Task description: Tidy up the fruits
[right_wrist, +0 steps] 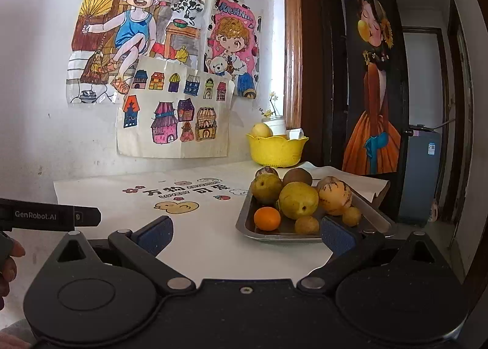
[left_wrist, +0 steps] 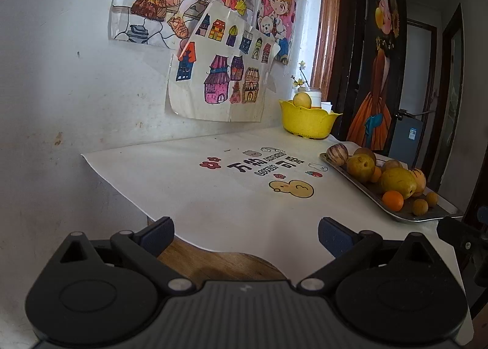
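Left gripper (left_wrist: 245, 234): nearest the lens, jaws spread wide and holding nothing, held low and level over the near edge of the tabletop (left_wrist: 213, 196), facing the wall. Right gripper (right_wrist: 245, 231): jaws likewise wide and unladen, level, aimed at the near end of the tray, its right pad overlapping the rim in view; whether it touches cannot be told. Tabletop: covered by a white printed mat, bare across the middle. Tray (right_wrist: 244, 221): metal, oblong, at the right side of the tabletop; it carries the loose heap of fruit, which probably serves as the sorting stock. Bowl (right_wrist: 276, 149): yellow, scalloped rim, at the far corner against the wall, well apart from the tray; one pale round fruit (right_wrist: 260, 130) rests in it, so it is likely the destination. Contents of tray, descending: large yellow pear (right_wrist: 297, 200); striped yellow melon (right_wrist: 335, 198); greenish pear (right_wrist: 267, 188); brown kiwi (right_wrist: 297, 176); orange (right_wrist: 267, 218), nearest the right gripper; small tan fruits (right_wrist: 306, 225) along the front rim.
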Demonstrator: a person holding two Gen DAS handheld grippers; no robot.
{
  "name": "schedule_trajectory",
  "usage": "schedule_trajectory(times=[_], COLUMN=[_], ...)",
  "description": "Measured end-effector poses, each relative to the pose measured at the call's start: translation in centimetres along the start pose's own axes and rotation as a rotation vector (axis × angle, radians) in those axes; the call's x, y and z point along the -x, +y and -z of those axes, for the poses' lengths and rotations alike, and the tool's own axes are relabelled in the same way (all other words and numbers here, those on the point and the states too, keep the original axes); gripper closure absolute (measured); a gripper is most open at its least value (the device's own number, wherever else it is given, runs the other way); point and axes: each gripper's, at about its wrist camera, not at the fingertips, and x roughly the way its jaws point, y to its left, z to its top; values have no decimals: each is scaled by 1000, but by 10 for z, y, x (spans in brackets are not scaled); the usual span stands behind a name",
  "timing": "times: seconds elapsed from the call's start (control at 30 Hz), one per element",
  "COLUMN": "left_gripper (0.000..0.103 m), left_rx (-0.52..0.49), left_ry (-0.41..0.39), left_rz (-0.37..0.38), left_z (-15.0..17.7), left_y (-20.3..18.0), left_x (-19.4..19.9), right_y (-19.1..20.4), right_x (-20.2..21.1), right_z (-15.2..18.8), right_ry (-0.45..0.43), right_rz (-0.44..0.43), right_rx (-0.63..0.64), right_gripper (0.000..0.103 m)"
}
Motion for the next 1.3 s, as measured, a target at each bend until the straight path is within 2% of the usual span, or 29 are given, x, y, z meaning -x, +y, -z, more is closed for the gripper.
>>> schedule_trajectory(times=[1.3], left_gripper=[0], left_rx=[10], left_ry=[-2], left_rz=[-5], left_z=[0], left_y=[1], left_x=[2], right_y=[1], right_x=[1], right_z=[-1], right_ry=[-1], right_rz=[-7], right_rx=[7], right_gripper=[0])
